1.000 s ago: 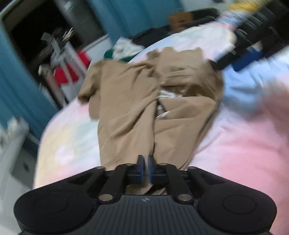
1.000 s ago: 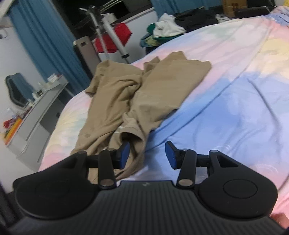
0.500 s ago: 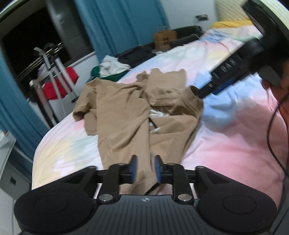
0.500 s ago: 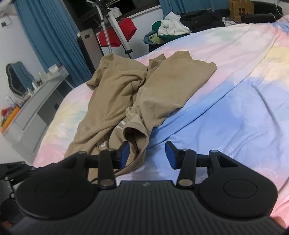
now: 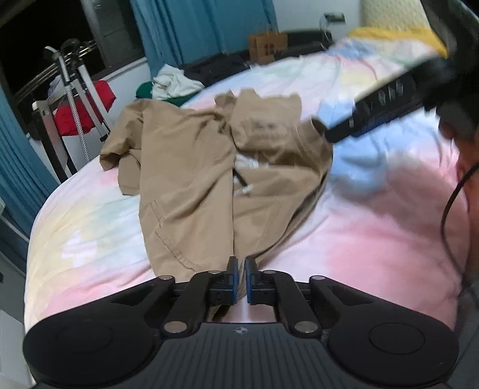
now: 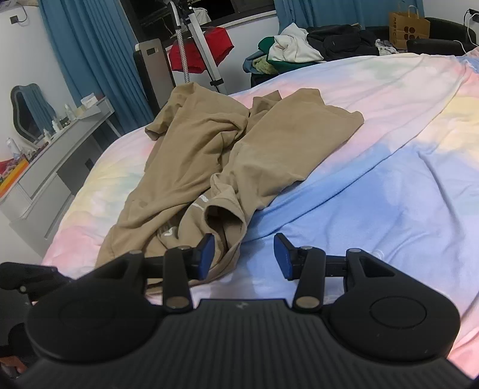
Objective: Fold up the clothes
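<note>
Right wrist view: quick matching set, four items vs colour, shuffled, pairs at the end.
Items:
1. crumpled garment on the bed
2. curtains
3. cloth hanging behind the tripod
4. paper bag at top right

Colours:
A. red
B. brown
C. tan
D. blue

Pairs: 1-C, 2-D, 3-A, 4-B
</note>
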A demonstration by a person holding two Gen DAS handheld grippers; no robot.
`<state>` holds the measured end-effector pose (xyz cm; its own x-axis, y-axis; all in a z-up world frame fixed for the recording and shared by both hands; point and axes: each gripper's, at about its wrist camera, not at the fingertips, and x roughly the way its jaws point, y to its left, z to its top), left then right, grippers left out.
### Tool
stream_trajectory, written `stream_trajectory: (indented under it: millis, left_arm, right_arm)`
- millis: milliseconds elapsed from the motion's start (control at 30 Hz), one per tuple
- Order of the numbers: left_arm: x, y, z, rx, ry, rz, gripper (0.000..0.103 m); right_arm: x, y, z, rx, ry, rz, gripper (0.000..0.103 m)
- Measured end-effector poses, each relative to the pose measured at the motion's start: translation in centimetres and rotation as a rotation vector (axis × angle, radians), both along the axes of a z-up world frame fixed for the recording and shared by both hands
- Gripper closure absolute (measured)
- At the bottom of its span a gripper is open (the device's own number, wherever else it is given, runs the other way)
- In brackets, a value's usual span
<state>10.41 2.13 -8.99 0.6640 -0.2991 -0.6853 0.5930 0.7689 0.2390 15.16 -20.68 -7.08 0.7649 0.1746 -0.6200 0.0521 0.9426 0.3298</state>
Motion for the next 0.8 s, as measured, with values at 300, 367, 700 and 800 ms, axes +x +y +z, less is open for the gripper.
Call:
stream_trajectory:
  millis: [300,367,700,800]
  left_arm:
    - [-0.2,3.2,3.9,-0.204,0.002,0.12,0.103]
    - [-0.2,3.2,4.0,-0.191,-0.004,0.12,0.103]
    - [-0.4,0.8,0.8,-0.007,-0.02,-0.007,0.075]
    - [-0.5,0.5,0.1,0.022,-0.013,-0.029,0.073]
  right_arm:
    - [0.0,-0.3,0.0,0.008,0.0,-0.017,0.056]
    - [0.0,-0.3,0.0,0.009,0.0,-0.021,0.056]
    - [0.5,-0.7,0.0,-0.013,-0.005,-0.05,0.056]
    - [1.2,-1.1,-0.2,-0.02,0.007,-0.063,0.056]
